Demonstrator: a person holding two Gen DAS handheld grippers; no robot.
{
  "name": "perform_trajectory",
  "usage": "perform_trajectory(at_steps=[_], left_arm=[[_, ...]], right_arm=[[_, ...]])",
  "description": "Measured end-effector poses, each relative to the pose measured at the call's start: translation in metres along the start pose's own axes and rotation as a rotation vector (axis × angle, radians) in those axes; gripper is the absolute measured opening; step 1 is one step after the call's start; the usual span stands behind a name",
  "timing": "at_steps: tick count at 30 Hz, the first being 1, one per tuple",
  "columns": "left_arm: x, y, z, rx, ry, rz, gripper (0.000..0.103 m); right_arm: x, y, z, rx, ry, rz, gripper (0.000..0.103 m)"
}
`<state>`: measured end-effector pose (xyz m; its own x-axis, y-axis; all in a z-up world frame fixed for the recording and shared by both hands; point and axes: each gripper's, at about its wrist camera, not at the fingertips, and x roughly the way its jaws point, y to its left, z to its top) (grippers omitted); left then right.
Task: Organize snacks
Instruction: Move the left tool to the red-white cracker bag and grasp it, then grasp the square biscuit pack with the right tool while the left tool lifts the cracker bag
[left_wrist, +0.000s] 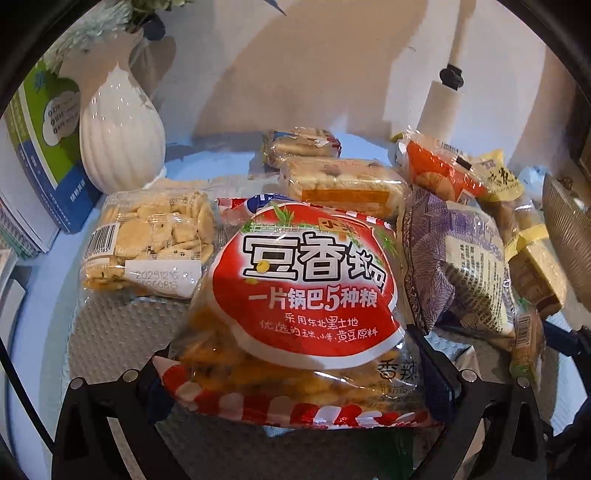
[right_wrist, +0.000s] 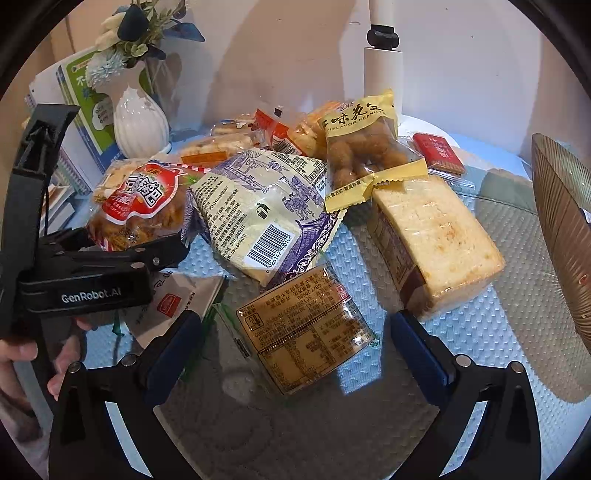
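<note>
Left gripper (left_wrist: 295, 373), its fingers closed on the lower edge of the red rice-crust bag (left_wrist: 295, 291), which they grip from both sides; in the right wrist view the same gripper (right_wrist: 125, 251) enters from the left and clamps that bag (right_wrist: 138, 206) at the left of the snack pile. Just right of the bag, touching it, lies the purple-and-cream packet (right_wrist: 258, 210), barcode side up. Behind the bag: a clear cracker bag (left_wrist: 151, 240) and wrapped rice cakes (left_wrist: 340, 184). Right gripper (right_wrist: 295, 354), jaws spread wide and holding nothing, poised over a brown-labelled flat packet (right_wrist: 303, 332) lying on the textured mat (right_wrist: 480, 332). Beside that packet rests a wrapped sponge-cake block (right_wrist: 439, 240); a yellow peanut bag (right_wrist: 365, 147) leans across its far end, with a small red packet (right_wrist: 437, 153) beyond. At the back left stand a white ribbed vase (right_wrist: 140, 123) with flowers and a green-and-blue box (left_wrist: 44, 147).
</note>
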<state>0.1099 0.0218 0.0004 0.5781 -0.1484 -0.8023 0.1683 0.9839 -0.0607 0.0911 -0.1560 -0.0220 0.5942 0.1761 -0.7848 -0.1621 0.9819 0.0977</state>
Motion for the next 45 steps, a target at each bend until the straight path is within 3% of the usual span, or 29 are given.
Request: perform_trajectory(at_steps=[13, 17, 23, 28, 30, 31, 32, 36, 45], left_arm=[[0.000, 0.000, -0.001, 0.005, 0.000, 0.006, 0.103], [-0.002, 0.001, -0.001, -0.007, -0.008, -0.011, 0.103], [-0.002, 0.002, -0.001, -0.012, -0.016, -0.019, 0.103], [-0.003, 0.002, -0.001, -0.018, -0.019, -0.024, 0.103], [-0.003, 0.002, -0.001, -0.022, -0.022, -0.029, 0.103], [-0.004, 0.003, 0.000, -0.024, -0.025, -0.034, 0.103], [-0.005, 0.003, -0.001, -0.026, -0.031, -0.041, 0.102], [-0.017, 0.008, -0.002, -0.045, -0.102, -0.106, 0.078], [-0.019, 0.008, -0.001, -0.054, -0.114, -0.094, 0.077]], right_arm=[[-0.004, -0.005, -0.003, -0.029, 0.012, 0.033, 0.102], [-0.003, 0.005, -0.007, -0.108, 0.031, -0.061, 0.103], [-0.011, -0.013, -0.005, -0.034, -0.005, 0.038, 0.101], [-0.013, -0.006, -0.007, -0.064, -0.010, 0.010, 0.099], [-0.015, -0.002, -0.007, -0.083, -0.016, 0.001, 0.087], [-0.016, -0.001, -0.007, -0.086, -0.022, -0.005, 0.071], [-0.017, 0.001, -0.007, -0.086, -0.031, -0.014, 0.065], [-0.024, 0.001, -0.008, -0.093, -0.066, 0.045, 0.061], [-0.032, -0.008, -0.010, -0.039, -0.096, 0.115, 0.061]])
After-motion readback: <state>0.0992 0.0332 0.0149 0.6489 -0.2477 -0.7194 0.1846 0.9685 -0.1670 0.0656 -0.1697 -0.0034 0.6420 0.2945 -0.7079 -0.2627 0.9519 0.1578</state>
